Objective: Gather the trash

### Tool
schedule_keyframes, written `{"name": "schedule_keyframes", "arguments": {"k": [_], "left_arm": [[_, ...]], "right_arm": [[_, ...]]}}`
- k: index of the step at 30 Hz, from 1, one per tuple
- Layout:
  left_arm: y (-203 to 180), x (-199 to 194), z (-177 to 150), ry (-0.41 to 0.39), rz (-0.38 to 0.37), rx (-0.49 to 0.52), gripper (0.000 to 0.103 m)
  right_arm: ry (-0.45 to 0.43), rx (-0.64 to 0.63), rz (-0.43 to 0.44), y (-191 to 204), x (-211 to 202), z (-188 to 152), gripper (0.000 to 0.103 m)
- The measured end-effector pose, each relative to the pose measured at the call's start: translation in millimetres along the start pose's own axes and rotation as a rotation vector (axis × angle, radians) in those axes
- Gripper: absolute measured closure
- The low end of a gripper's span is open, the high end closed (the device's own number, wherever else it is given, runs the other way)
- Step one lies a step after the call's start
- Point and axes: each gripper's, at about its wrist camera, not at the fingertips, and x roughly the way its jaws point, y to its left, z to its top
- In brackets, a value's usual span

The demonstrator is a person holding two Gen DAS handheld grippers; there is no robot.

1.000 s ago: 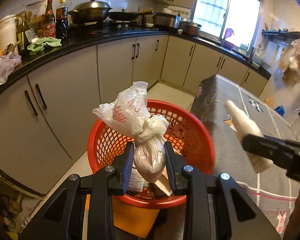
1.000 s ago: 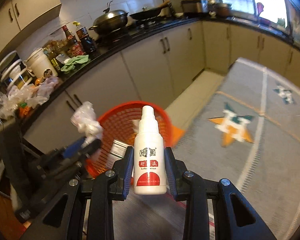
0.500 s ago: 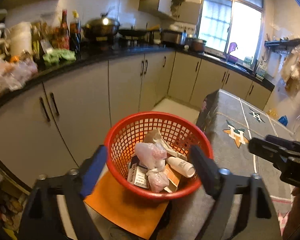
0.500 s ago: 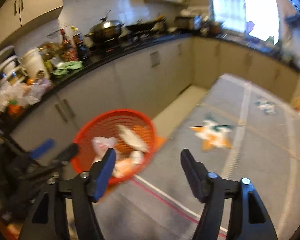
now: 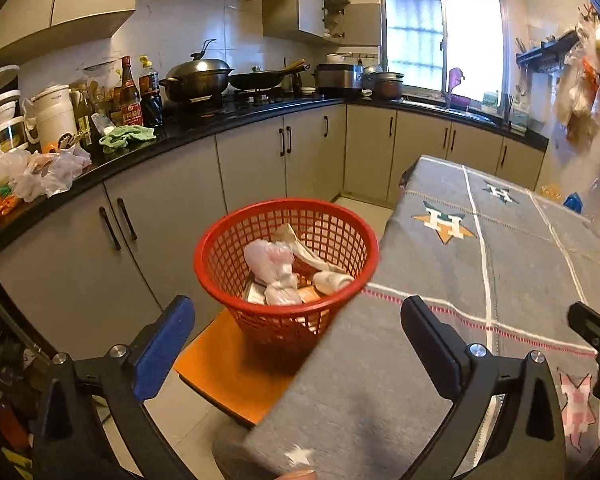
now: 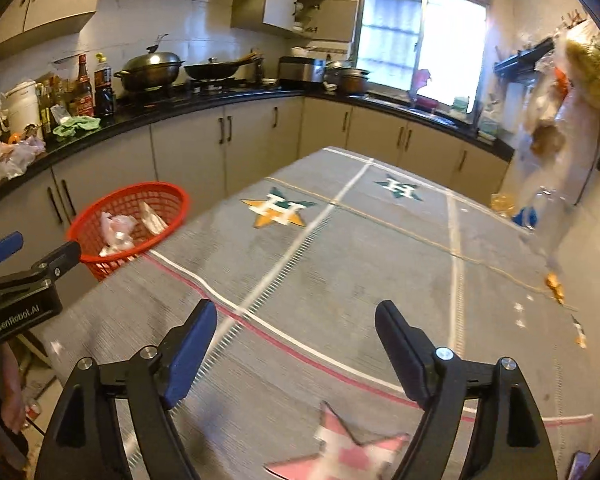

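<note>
Daylight glares white through the far window point(image 5: 440, 36), leaving the kitchen warm and dim. Fisheye bending curves the edges; the right wrist view smears with motion blur.

Red mesh basket point(image 5: 286, 216), grey star-patterned tablecloth point(image 6: 360, 264), black countertop point(image 5: 220, 116)

The left gripper point(image 5: 296, 344) has just been opening; its jaws stand wide with nothing between them, pointing forward and downward. The right gripper point(image 6: 296, 344), at its 3 o'clock, has likewise been opening, jaws spread and empty, tilted downward.
</note>
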Motion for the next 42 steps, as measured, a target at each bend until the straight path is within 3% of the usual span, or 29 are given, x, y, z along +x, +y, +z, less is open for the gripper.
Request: {"name": "schedule_keyframes", "arguments": {"k": [13, 42], "left_arm": [[-16, -15, 0, -0.027, 0.026, 0.025, 0.001], [-14, -21, -8, -0.030, 0.106, 0.066, 0.001]], "right_arm": [[-0.006, 0.033, 0.027, -18, -11, -19, 0.016], [0.004, 0.004, 0.005, -5, -18, -25, 0.013]]}}
